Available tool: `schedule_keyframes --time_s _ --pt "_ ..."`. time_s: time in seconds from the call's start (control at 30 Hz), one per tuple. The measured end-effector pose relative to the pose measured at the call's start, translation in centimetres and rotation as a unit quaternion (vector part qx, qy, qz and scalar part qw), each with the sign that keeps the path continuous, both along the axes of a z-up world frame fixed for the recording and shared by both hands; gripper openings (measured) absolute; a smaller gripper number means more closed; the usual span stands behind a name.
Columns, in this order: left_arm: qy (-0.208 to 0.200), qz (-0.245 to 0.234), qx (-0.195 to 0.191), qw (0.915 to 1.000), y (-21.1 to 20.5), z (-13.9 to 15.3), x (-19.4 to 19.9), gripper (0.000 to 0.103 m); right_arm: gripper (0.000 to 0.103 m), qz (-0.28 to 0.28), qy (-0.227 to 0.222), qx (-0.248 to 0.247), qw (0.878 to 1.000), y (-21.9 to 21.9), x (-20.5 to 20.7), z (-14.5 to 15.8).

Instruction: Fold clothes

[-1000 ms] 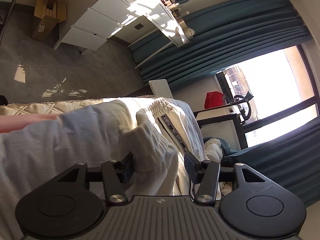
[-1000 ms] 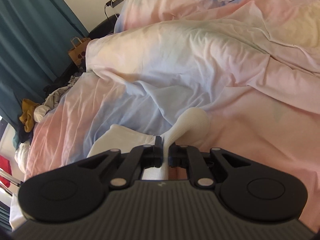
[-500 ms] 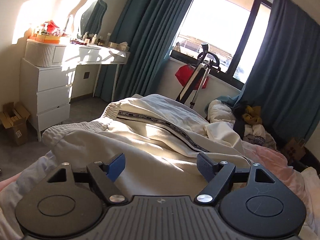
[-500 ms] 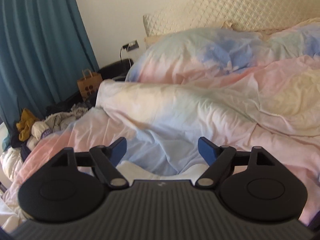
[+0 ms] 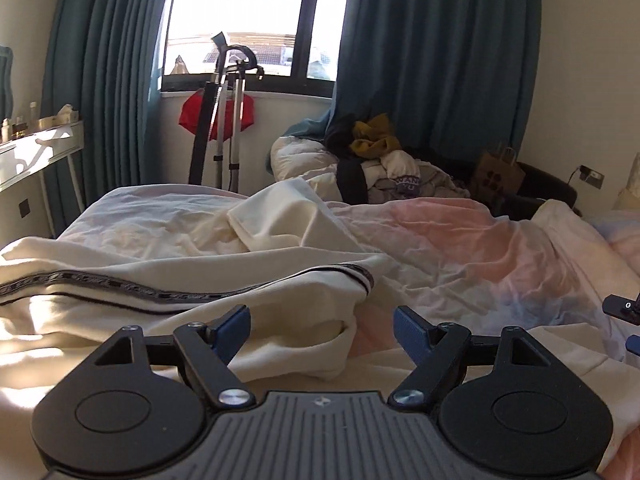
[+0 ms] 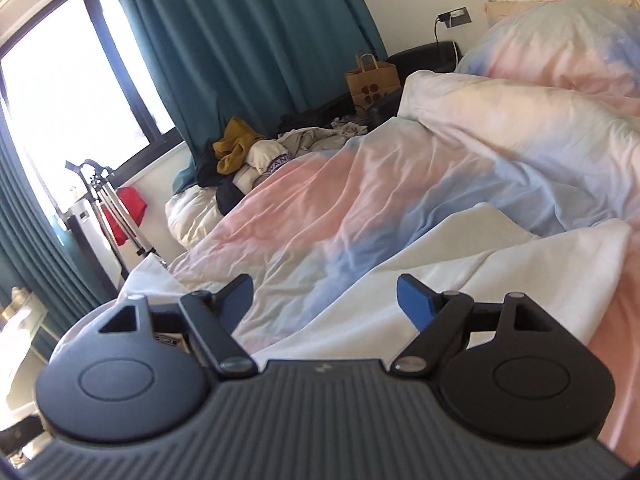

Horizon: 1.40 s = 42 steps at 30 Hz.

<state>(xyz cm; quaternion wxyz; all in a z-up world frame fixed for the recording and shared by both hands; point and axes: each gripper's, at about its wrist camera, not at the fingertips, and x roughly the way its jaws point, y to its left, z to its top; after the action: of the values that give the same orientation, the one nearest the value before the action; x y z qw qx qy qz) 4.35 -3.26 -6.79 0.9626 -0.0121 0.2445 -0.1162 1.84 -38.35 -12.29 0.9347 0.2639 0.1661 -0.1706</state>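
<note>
Cream trousers (image 5: 168, 280) with a black lettered side stripe lie across the bed, one fold over another. Their cuff end (image 5: 304, 348) sits just beyond my left gripper (image 5: 322, 330), whose blue pads stand wide apart with nothing pinched. In the right wrist view the same pale cloth (image 6: 460, 264) spreads over the pink and blue duvet (image 6: 360, 200). My right gripper (image 6: 326, 298) hangs open above that cloth, holding nothing. Its tips (image 5: 626, 312) peek in at the right edge of the left wrist view.
A heap of unfolded clothes (image 5: 380, 160) lies at the far side of the bed below teal curtains (image 5: 432, 52). A brown paper bag (image 6: 372, 80) stands near a dark bedside unit. A garment steamer stand (image 5: 228, 120) with a red item is by the window. A white dresser (image 5: 36, 152) is at left.
Both grippers let go of the cream cloth and opened wide. The left rolled upright and swung across from the dresser side toward the window. The right lifted and turned left, away from the headboard.
</note>
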Motion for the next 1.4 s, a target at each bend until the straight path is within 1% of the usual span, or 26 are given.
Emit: schedule_keyframes --time_s 0.07,0.17,0.23,0.3,0.37,0.47,0.5,0.53,0.57,0.6,0.63,0.7,0.73,0.83,0.93,1.1,1.17,1.23,1.3,1.33,1.4 --pt "-0.008 -0.032 0.020 0.9993 -3.9 -1.5 3.8 0.080 0.081 -0.007 -0.002 -0.012 1.000 0.3 0.3 -0.6" --pt "-0.005 -0.046 0.056 0.9973 -9.1 -4.1 9.1 0.080 0.082 -0.001 0.010 0.006 1.000 0.1 1.3 -2.2" --pt "0.016 -0.043 0.069 0.9966 -11.7 -6.3 12.6 0.079 0.081 -0.007 0.010 0.014 1.000 -0.4 2.2 -3.1" --pt "0.025 -0.039 0.088 0.9950 -13.2 -8.4 15.5 0.079 0.081 -0.019 0.008 0.020 1.000 -1.1 3.0 -3.9" --pt "0.028 -0.017 0.129 0.9911 -14.3 -10.2 17.9 0.076 0.081 -0.025 0.006 0.028 0.999 -1.5 3.8 -4.8" --pt "0.033 0.001 0.157 0.9870 -14.1 -11.5 19.8 0.065 0.081 -0.027 0.019 0.040 0.999 -1.9 5.1 -6.3" --pt "0.035 0.007 0.166 0.9854 -14.0 -11.9 20.5 0.059 0.081 -0.026 0.023 0.042 0.998 -1.9 5.5 -6.7" --pt "0.037 0.012 0.175 0.9839 -13.9 -12.3 21.1 0.050 0.081 -0.024 0.029 0.043 0.998 -1.9 5.9 -7.1" --pt "0.035 0.008 0.173 0.9843 -13.6 -12.1 21.0 0.042 0.081 -0.021 0.032 0.043 0.998 -1.8 6.1 -7.3" --pt "0.032 0.003 0.170 0.9850 -13.4 -11.9 21.0 0.028 0.081 -0.018 0.032 0.043 0.998 -1.7 6.3 -7.4" --pt "0.029 0.003 0.163 0.9863 -13.0 -11.4 20.7 0.018 0.081 -0.015 0.030 0.040 0.999 -1.5 6.3 -7.4" --pt "0.019 0.002 0.146 0.9890 -12.2 -9.9 19.6 0.009 0.081 -0.010 0.024 0.029 0.999 -1.0 6.3 -7.2" --pt "0.013 0.002 0.137 0.9905 -11.8 -9.0 18.8 0.007 0.081 -0.008 0.021 0.022 1.000 -0.8 6.2 -7.1" --pt "-0.021 -0.008 0.104 0.9944 -10.1 -5.0 15.9 0.005 0.081 -0.009 0.016 0.005 1.000 -0.5 5.9 -6.6" --pt "-0.058 -0.023 0.069 0.9957 -7.4 -0.2 12.5 0.005 0.081 -0.011 0.010 -0.013 1.000 -0.1 5.4 -6.1" --pt "-0.100 -0.045 -0.002 0.9940 -0.2 7.1 7.5 0.005 0.081 -0.001 0.006 -0.039 0.999 1.0 4.7 -4.9" --pt "-0.102 -0.018 -0.047 0.9935 3.7 8.6 6.9 0.005 0.081 0.005 0.000 -0.042 0.999 1.3 4.2 -4.3" --pt "-0.103 0.010 -0.092 0.9904 7.7 10.0 6.3 0.005 0.081 0.007 -0.001 -0.044 0.999 1.6 3.7 -3.8" --pt "-0.090 0.061 -0.129 0.9856 11.7 9.5 7.2 0.005 0.081 0.015 0.001 -0.035 0.999 1.9 3.4 -3.7" --pt "-0.074 0.086 -0.148 0.9823 13.5 8.6 8.2 0.005 0.081 0.022 -0.001 -0.035 0.999 2.2 3.3 -3.7" --pt "-0.044 0.136 -0.184 0.9725 17.2 6.7 10.1 0.005 0.081 0.036 0.004 -0.051 0.998 3.1 3.5 -3.6"
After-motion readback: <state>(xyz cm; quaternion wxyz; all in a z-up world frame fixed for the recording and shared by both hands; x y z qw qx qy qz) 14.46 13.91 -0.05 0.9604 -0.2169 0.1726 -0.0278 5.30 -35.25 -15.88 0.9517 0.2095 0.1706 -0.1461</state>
